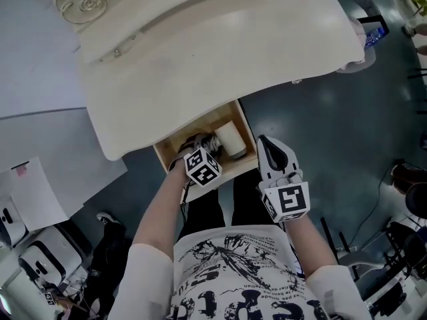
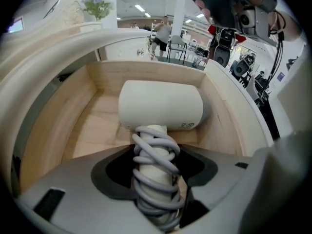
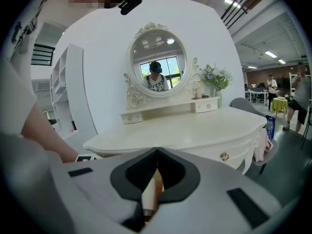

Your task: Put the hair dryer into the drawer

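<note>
A white hair dryer (image 2: 161, 104) lies inside the open wooden drawer (image 2: 58, 126) of the cream dressing table (image 1: 213, 52). Its handle (image 2: 155, 174), wound with grey cord, runs back between the jaws of my left gripper (image 2: 156, 155), which are closed on it and stand wide. In the head view the left gripper (image 1: 198, 149) reaches steeply down into the drawer (image 1: 167, 155) beside the dryer's barrel (image 1: 230, 139). My right gripper (image 1: 263, 142) hovers just right of the drawer's front, shut with nothing in it; its jaws (image 3: 157, 152) meet tip to tip and face the table (image 3: 195, 130).
An oval mirror (image 3: 157, 65) and a flower vase (image 3: 216, 82) stand at the table's back. A water bottle (image 1: 373, 35) and pink cloth (image 3: 261, 145) are at the table's right end. Equipment lies on the floor at left (image 1: 27, 259) and right (image 1: 400, 245). People stand far off.
</note>
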### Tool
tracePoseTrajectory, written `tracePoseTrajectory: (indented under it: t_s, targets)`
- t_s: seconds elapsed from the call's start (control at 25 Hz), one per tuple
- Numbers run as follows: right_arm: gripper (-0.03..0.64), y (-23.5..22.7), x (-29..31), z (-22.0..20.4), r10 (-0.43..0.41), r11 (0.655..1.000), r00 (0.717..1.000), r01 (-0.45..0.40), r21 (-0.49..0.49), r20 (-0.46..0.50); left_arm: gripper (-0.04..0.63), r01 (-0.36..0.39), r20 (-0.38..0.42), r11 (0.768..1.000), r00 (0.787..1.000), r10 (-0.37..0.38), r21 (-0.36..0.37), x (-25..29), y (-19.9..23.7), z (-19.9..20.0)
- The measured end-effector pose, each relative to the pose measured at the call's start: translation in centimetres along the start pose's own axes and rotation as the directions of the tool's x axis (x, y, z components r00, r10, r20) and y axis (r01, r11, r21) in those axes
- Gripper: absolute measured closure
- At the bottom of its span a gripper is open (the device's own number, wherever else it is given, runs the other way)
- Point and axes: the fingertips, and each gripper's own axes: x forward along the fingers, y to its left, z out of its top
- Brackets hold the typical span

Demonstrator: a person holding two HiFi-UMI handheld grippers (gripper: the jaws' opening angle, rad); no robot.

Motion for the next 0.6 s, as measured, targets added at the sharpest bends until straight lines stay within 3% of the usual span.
tracePoseTrajectory:
  t_s: [0.28,0.48,0.6]
  targets:
    - [0.600,0.5,-0.3,0.4,0.014,1.000,1.000,-0.014,-0.010,-0.006,0.299,0.085,-0.028,0.996,0.996,-0.086,-0.042,-0.4,-0.7,0.1]
    - [0.600,1.4,-0.8,1.4,0.019,1.000,1.000,-0.019,-0.024,0.000,0.295,0.011,0.054,0.999,0.998,-0.009,-0.040,-3.4,0.1,1.6]
    - [0.600,2.3,-1.2,2.3,0.027,0.999,1.000,-0.027,-0.041,0.007,0.315,-0.077,0.162,0.993,0.983,0.091,-0.089,-7.1,1.2,3.4]
